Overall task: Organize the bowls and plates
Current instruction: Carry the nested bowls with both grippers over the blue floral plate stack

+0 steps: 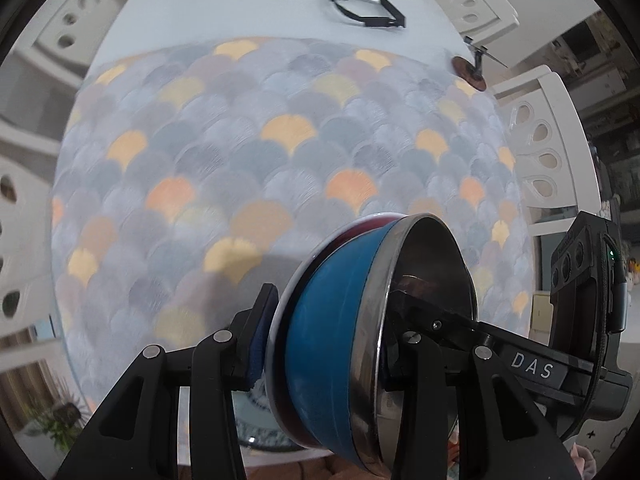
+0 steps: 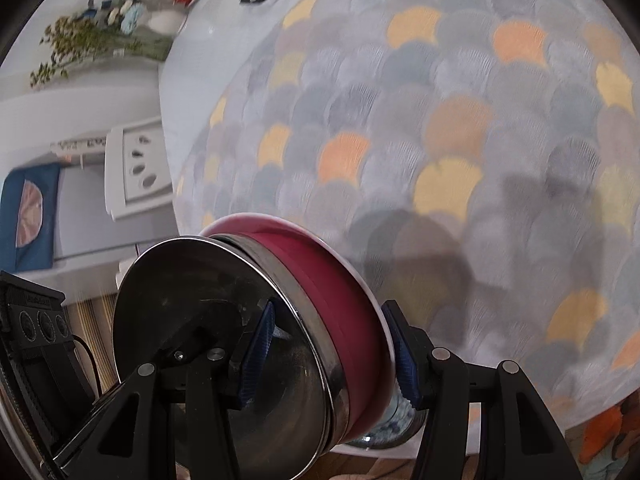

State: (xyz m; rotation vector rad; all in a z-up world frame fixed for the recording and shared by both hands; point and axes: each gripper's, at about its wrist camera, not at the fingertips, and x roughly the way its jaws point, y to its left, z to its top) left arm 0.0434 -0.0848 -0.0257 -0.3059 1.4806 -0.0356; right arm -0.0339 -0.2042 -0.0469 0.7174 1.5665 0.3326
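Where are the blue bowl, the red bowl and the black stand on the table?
blue bowl (image 1: 320, 320), left wrist view, on its outer blue wall.
red bowl (image 2: 340, 304), right wrist view, on its outer red wall.
black stand (image 1: 366, 8), left wrist view, on its frame.

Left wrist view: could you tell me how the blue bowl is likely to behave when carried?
The blue bowl looks stiff: its lining and rim are steel. Its glossy wall could slip in the left gripper, which clamps it on edge, one finger inside. Set down like this on the mat, it would probably roll or flop over.
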